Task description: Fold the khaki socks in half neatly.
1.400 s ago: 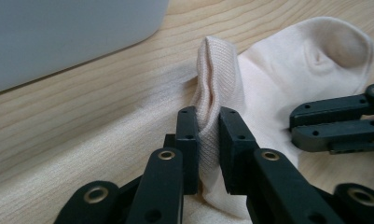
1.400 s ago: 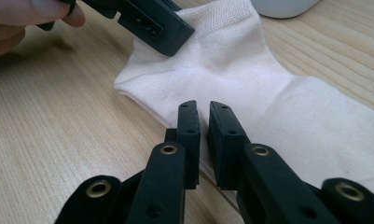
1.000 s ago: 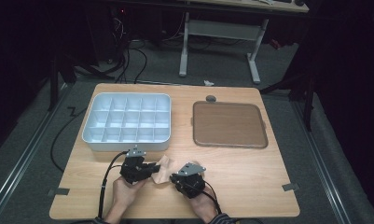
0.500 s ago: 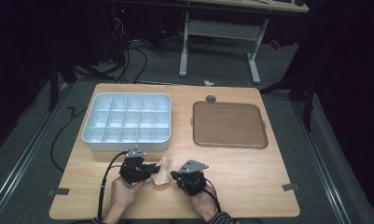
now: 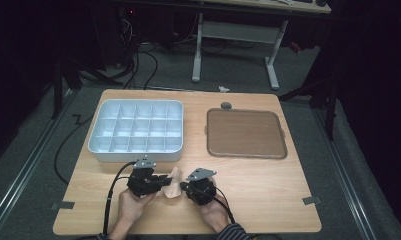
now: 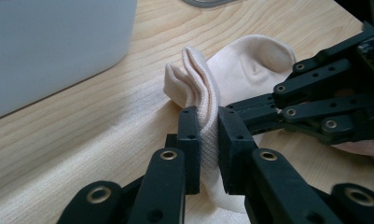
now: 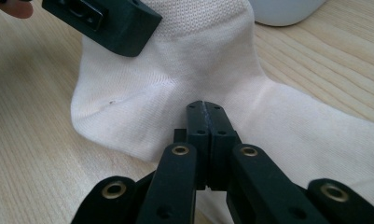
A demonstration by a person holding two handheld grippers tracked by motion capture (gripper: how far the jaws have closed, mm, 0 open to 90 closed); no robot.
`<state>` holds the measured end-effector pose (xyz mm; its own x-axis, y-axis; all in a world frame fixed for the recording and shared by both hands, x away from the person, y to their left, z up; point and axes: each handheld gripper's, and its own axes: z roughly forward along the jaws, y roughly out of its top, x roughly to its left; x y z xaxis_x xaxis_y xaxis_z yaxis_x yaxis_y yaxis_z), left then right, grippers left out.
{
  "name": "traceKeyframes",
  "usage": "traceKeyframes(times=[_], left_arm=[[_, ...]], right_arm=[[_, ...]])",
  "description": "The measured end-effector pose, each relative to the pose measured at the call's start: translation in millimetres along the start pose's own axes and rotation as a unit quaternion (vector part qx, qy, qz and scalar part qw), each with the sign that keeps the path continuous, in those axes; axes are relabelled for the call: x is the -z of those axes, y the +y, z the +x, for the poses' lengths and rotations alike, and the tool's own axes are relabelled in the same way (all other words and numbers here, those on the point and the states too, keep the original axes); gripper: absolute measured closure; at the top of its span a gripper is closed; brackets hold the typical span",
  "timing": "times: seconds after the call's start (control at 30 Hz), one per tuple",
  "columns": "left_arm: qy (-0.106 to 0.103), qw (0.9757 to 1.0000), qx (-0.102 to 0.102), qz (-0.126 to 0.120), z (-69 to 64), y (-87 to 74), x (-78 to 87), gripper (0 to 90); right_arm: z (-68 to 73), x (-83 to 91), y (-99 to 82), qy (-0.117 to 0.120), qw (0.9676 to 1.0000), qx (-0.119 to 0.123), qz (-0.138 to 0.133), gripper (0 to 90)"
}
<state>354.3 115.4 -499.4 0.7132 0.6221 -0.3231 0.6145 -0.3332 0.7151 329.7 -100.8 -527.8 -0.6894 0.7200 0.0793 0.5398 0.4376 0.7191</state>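
Two big things sit toward the table's far edge: a white divided bin left, a brown tray right. Near the front edge lies a pale sock, pinched from both ends. The left gripper clamps a ribbed fold; the right gripper looks closed on thin fabric. Pulling apart could slip that thinner hold, I judge, dropping the sock.

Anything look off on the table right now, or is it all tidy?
Nothing spilled or damaged. The sock lies bunched, with a fold of it pinched in the left gripper; the right gripper is shut at its heel. The divided bin and brown tray sit square.
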Motion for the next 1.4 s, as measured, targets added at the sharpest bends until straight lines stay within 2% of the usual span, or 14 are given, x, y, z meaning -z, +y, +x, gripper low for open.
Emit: traceKeyframes(times=[0.63, 0.77, 0.93, 1.07, 1.2, 1.4], left_arm=[[-0.017, 0.9991, 0.003, -0.039, 1.0, 2.9, 6.2, 80.7], [-0.013, 0.9993, 0.0, -0.036, 0.8, 2.8, 5.4, 80.8], [-0.007, 0.9995, -0.006, -0.029, 0.0, 3.3, 7.6, 81.0], [-0.002, 0.9997, -0.01, -0.022, -0.3, 4.1, 8.8, 81.1], [-0.001, 0.9998, -0.009, -0.02, -0.2, 4.1, 8.0, 81.1], [-0.002, 0.9998, -0.009, -0.017, -0.6, 4.2, 6.8, 81.1]], right_arm=[[13.1, -11.3, 7.9, 0.018, 0.9998, 0.01, 0.003, 90.0], [14.9, -13.0, 9.0, 0.018, 0.9997, 0.013, 0.002, 90.0], [12.1, -5.1, 9.4, 0.014, 0.9999, 0.006, -0.005, 87.0], [7.4, 9.5, 9.9, 0.003, 0.9996, 0.0, -0.03, 84.3], [-2.5, 23.8, 7.0, -0.027, 0.999, 0.0, -0.037, 81.6], [-22.1, 45.8, -0.5, -0.074, 0.996, -0.016, -0.049, 77.2]])
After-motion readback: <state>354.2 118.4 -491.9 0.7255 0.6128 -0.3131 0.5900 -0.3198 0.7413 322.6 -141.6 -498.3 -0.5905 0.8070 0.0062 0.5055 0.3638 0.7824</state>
